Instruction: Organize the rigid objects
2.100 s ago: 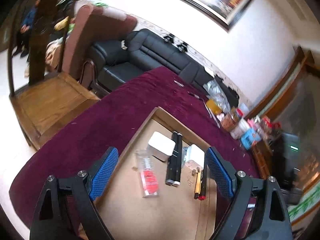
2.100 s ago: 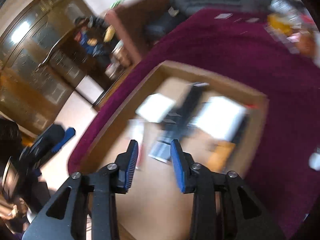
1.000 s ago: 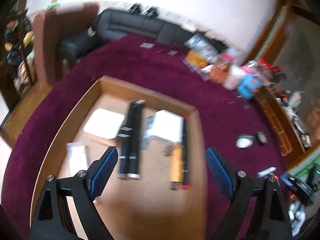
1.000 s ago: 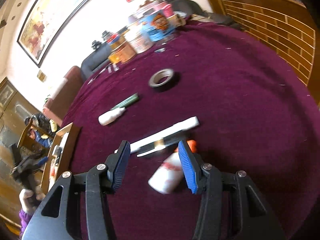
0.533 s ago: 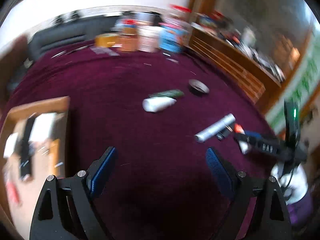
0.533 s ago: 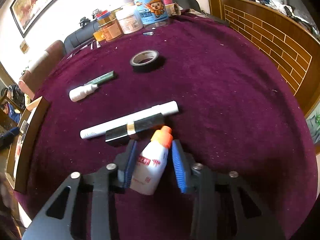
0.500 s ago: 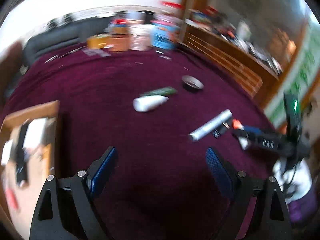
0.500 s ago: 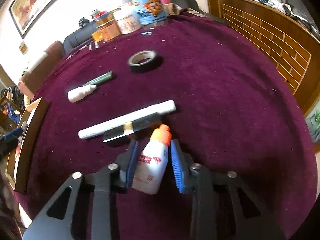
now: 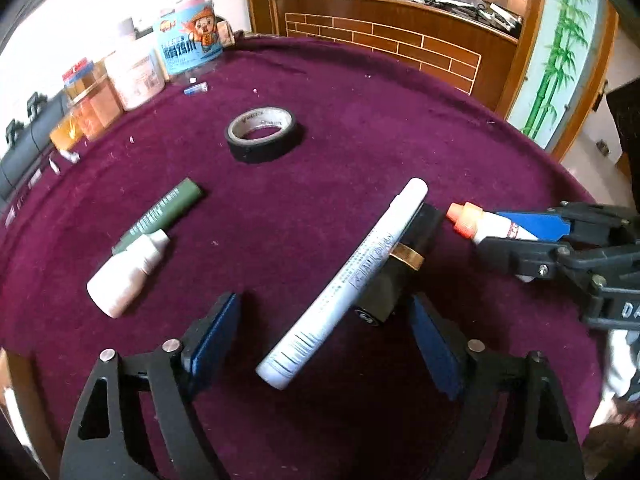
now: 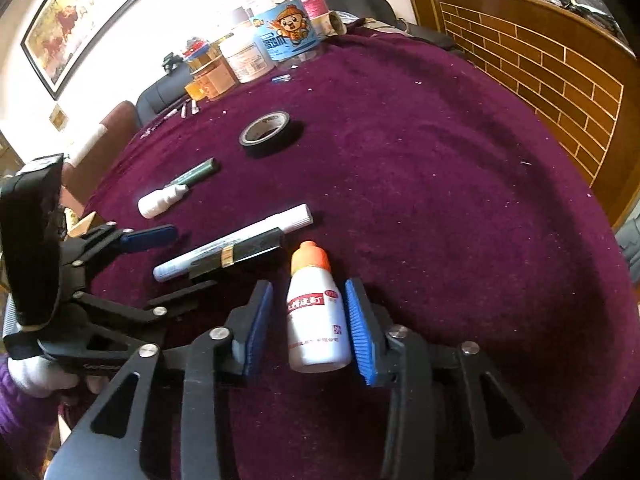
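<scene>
On the purple surface (image 9: pixel 360 92), the left tool (image 9: pixel 324 336) narrows around a white marker (image 9: pixel 344 280) without touching it; the right tool (image 10: pixel 310 320) widens beside an orange-capped bottle (image 10: pixel 316 312). Gripping looks next.

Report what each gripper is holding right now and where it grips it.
Neither holds anything. The right gripper straddles the orange-capped white bottle at its body, jaws opening, pads apart from it. The left gripper is closing around the white marker, not yet touching.
</scene>
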The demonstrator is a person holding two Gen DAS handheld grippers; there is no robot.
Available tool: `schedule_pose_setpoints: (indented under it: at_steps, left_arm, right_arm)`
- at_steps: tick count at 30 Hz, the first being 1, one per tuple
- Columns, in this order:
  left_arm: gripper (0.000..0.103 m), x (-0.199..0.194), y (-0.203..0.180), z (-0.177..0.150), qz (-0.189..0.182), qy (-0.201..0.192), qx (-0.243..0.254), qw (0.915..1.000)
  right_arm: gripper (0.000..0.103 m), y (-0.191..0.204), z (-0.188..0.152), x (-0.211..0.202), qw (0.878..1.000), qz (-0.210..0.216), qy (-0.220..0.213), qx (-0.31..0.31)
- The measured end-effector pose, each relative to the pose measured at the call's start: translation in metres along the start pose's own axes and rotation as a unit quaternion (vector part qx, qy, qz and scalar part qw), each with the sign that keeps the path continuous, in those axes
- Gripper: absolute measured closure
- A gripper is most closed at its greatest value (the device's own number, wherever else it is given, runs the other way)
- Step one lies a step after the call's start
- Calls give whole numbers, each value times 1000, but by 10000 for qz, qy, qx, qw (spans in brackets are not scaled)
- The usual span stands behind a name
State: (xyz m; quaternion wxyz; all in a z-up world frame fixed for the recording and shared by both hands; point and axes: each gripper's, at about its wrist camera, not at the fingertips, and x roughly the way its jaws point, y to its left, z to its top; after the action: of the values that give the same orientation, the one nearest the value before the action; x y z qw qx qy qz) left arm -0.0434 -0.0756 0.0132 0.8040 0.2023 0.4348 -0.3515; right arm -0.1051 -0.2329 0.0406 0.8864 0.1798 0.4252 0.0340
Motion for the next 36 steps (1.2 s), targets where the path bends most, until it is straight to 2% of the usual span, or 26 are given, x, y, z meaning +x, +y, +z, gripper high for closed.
schedule_pose_setpoints:
  at_steps: [1, 3, 4, 7, 12, 16, 18, 19, 21, 23, 24, 26, 29, 31, 34, 36]
  left_arm:
    - [37, -2, -1, -2, 4, -32, -20, 10000]
    - [66, -11, 0, -6, -37, -22, -62, 10000]
    - [73, -14, 2, -9, -62, 4, -120, 9999]
    - [75, -19, 10, -18, 9, 67, -353, 9994]
    - [75, -32, 25, -30, -91, -8, -621, 9980]
    - [73, -24, 25, -20, -35, -49, -699, 9975]
    - [63, -12, 23, -10, -94, -33, -745, 9972]
    - [62, -7, 22, -6, -141, 11, -783, 9968]
    - [58, -4, 14, -3, -306, 3, -811, 9962]
    - [56, -7, 7, -5, -869, -3, -826, 9928]
    - [56, -9, 6, -6, -885, -20, -820, 9927]
    - [56, -17, 8, -7, -684, -169, -847, 9939]
    - [56, -27, 31, -5, -675, -383, -1331, 9881]
    - [56, -26, 38, -1, -603, -358, -1504, 9861]
    - [56, -15, 23, 6, -304, -211, -1208, 9920]
    - [52, -5, 11, 9, -168, -123, -1003, 9947]
  right_arm:
    - [58, -1, 0, 0, 10000, 84, 1, 7]
    - [56, -2, 0, 0, 9999, 153, -2, 38]
    - [56, -2, 0, 0, 9998, 174, -5, 48]
    - [55, -2, -1, -1, 9997, 213, -12, 76]
    - [50, -1, -2, -1, 9997, 258, -1, 39]
    - [48, 4, -2, 0, 9998, 179, 15, -56]
    - [48, 4, -2, 0, 9998, 176, 16, -62]
    - [48, 3, -2, 0, 9998, 185, 14, -56]
    - [48, 1, -2, 0, 9998, 214, 10, -35]
    - [48, 1, -2, 0, 9997, 246, 5, -8]
    - [47, 0, -2, 0, 9996, 275, 1, 11]
    - [44, -1, -2, 0, 9993, 369, 1, 27]
    - [42, -3, -1, 0, 9990, 452, -1, 53]
    - [42, -3, -1, 0, 9988, 474, -4, 74]
    - [42, -3, -2, 0, 9987, 498, -10, 96]
    - [42, -4, -2, 0, 9986, 513, -12, 112]
